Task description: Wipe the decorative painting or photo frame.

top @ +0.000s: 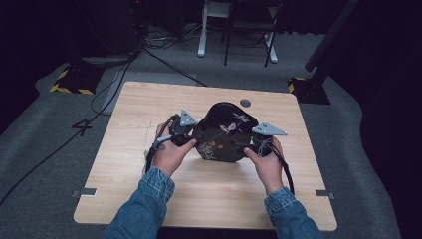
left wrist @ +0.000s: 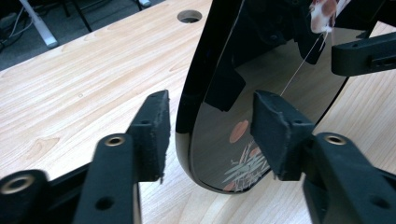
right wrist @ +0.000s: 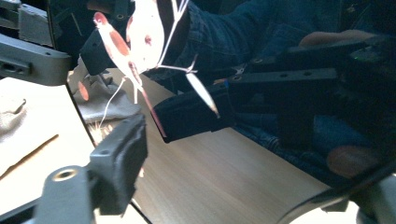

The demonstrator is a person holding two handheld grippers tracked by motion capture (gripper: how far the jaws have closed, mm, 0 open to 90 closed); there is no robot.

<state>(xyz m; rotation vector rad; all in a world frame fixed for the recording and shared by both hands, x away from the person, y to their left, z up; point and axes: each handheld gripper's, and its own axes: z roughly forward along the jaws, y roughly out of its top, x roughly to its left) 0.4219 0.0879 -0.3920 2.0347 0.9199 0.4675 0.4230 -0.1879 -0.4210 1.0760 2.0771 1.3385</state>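
Wooden table (top: 149, 99); tray (left wrist: 261, 93) rim between parted left gripper (left wrist: 210, 135) pads.

The tray (top: 224, 132) looks like black lacquer — mirror-glossy, with painted flowers. The counter (top: 149, 109) is pale wood, smooth and matt. The left tool (left wrist: 210, 135) has matt black plastic jaws — foamy, rough pads (left wrist: 275, 130). Denim sleeves (top: 149, 199).

Glossy black tray (right wrist: 280, 116) between fingers (right wrist: 121, 158)
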